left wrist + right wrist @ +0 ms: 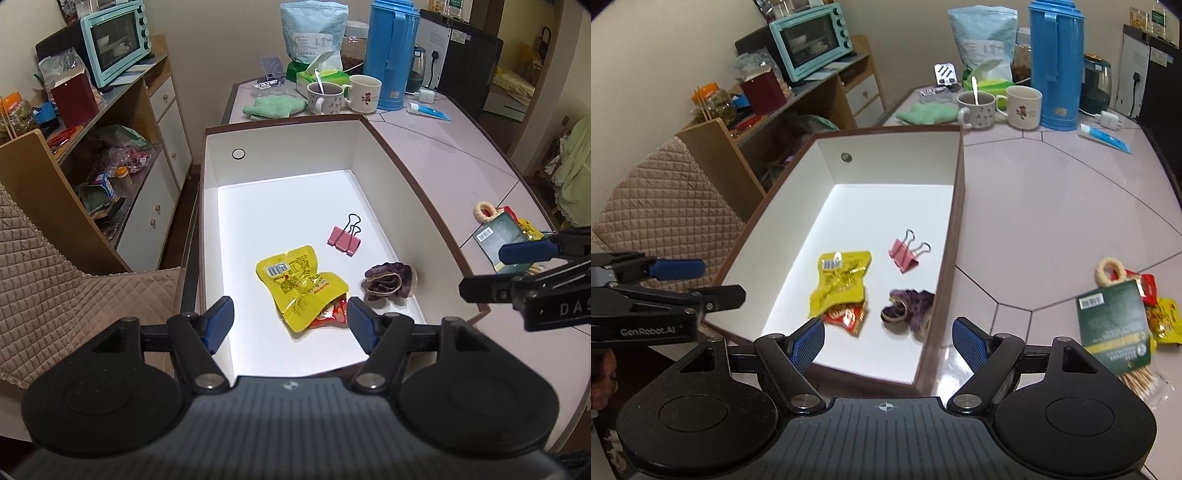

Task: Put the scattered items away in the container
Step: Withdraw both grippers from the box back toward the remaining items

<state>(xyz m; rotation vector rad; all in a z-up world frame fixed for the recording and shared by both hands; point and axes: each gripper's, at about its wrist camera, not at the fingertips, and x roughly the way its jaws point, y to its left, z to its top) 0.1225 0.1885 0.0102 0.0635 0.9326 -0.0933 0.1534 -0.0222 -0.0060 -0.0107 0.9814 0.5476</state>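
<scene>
The left hand-held gripper [290, 317] is hovering wide open and empty over the near end of the box [280, 127]. The right hand-held gripper [888, 341] is also gaping open, holding nothing. A yellow snack packet [295, 280], a pink binder clip [344, 236] and a purple scrunchie [388, 280] are lying inside the box. A green packet [1112, 321] and more snack packets [1165, 317] are sitting out on the worktop [1052, 206], right of the box.

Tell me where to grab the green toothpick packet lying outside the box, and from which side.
Grip the green toothpick packet across its flat card header, coming from above with the right gripper, which is open and nearest. It lies flat on the table, overlapping the snack packets, so probably pinch the free left edge.
</scene>
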